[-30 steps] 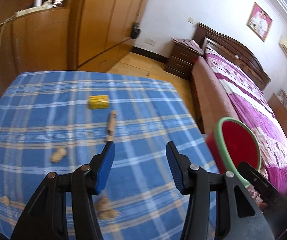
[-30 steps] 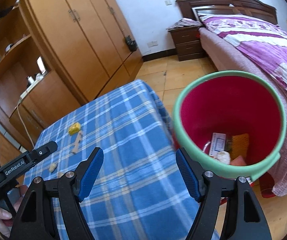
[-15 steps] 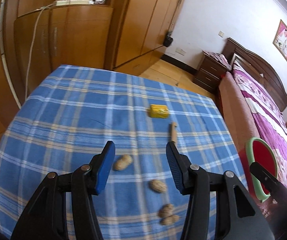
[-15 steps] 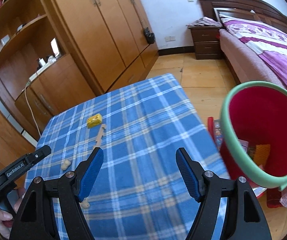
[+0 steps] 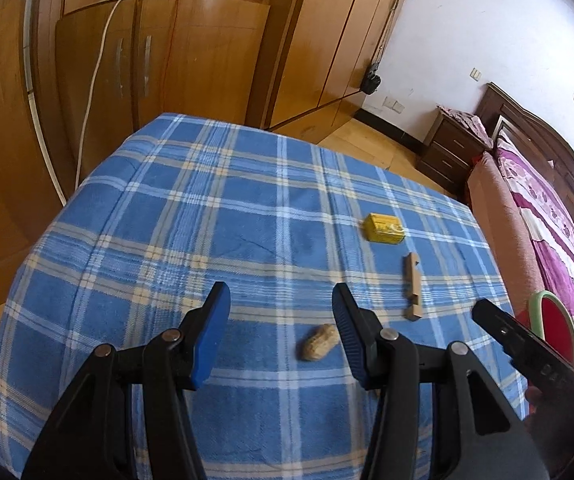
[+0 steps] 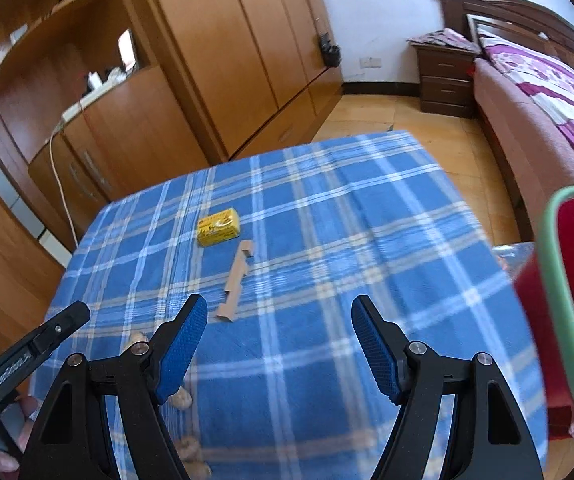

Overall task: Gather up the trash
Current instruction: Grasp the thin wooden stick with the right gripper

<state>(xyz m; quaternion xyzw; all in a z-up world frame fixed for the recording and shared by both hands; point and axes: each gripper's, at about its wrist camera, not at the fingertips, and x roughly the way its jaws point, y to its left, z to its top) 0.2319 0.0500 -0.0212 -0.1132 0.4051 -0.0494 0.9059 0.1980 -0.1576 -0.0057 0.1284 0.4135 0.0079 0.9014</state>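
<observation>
On the blue plaid tablecloth (image 5: 167,240) lie a yellow box (image 5: 384,228), a strip of brown cardboard (image 5: 412,286) and a peanut (image 5: 319,342). My left gripper (image 5: 281,312) hovers open over the cloth, the peanut just inside its right finger and not touched. My right gripper (image 6: 279,332) is open and empty above the cloth; the cardboard strip (image 6: 235,280) and yellow box (image 6: 219,227) lie ahead of its left finger. More peanuts (image 6: 183,398) show partly behind that finger. The red bin with a green rim (image 6: 559,300) stands off the table's right edge.
Wooden wardrobes and a cabinet (image 5: 191,52) with a white cable stand behind the table. A bed (image 6: 547,92) with a purple cover and a dark nightstand (image 6: 443,76) lie to the right, across a strip of wooden floor. Part of the other gripper (image 5: 527,356) shows at the right.
Both grippers swung left, away from the red bin and over the table. The peanut now lies by the left gripper's right finger. The bin slid to the right edge of both views. Jaws unchanged.
</observation>
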